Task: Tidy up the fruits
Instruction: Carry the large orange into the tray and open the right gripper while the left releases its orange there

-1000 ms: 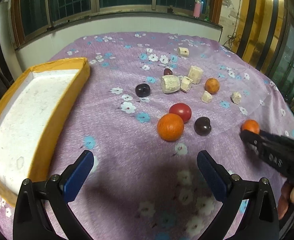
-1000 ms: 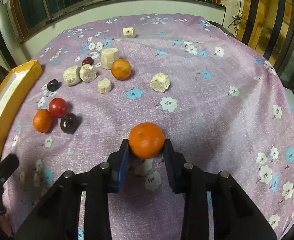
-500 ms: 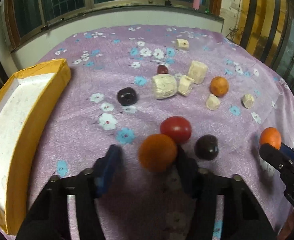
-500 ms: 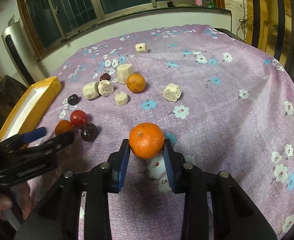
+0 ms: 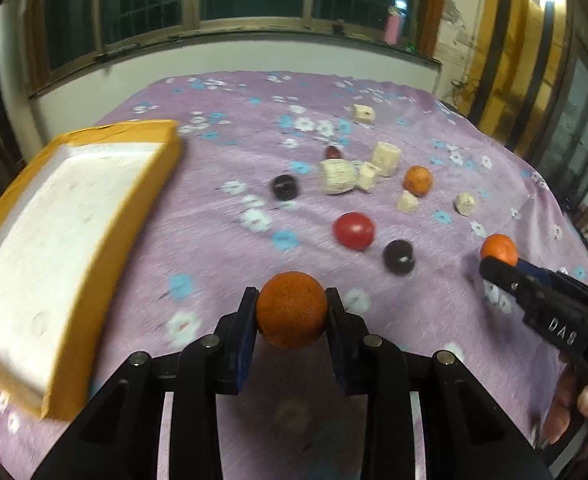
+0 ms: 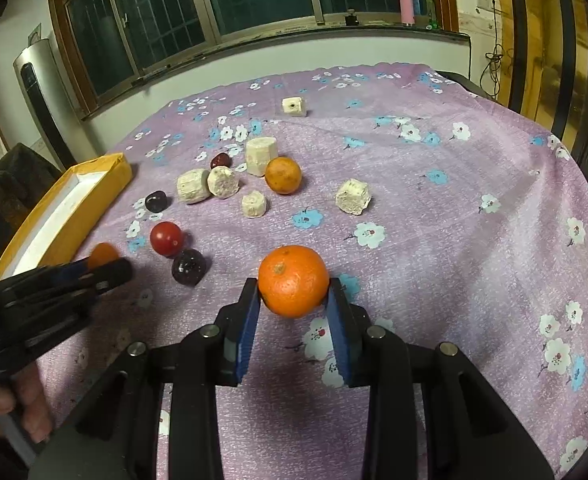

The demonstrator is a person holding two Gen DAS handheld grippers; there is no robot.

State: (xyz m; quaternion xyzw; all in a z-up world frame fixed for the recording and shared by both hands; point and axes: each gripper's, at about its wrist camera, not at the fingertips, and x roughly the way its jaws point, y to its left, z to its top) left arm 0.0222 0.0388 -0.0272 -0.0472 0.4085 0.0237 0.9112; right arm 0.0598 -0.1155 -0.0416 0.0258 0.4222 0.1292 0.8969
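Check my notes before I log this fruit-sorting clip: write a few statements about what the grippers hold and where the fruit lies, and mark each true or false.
1. The left gripper is shut on an orange. True.
2. The right gripper is open. False: it clamps another orange.
3. The yellow tray holds fruit. False: no fruit shows in it.
4. A red tomato lies on the purple tablecloth. True.
5. A third orange lies among the pale chunks. True.

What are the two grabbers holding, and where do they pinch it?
Each holds an orange by its sides: left gripper the left orange, right gripper the right orange.
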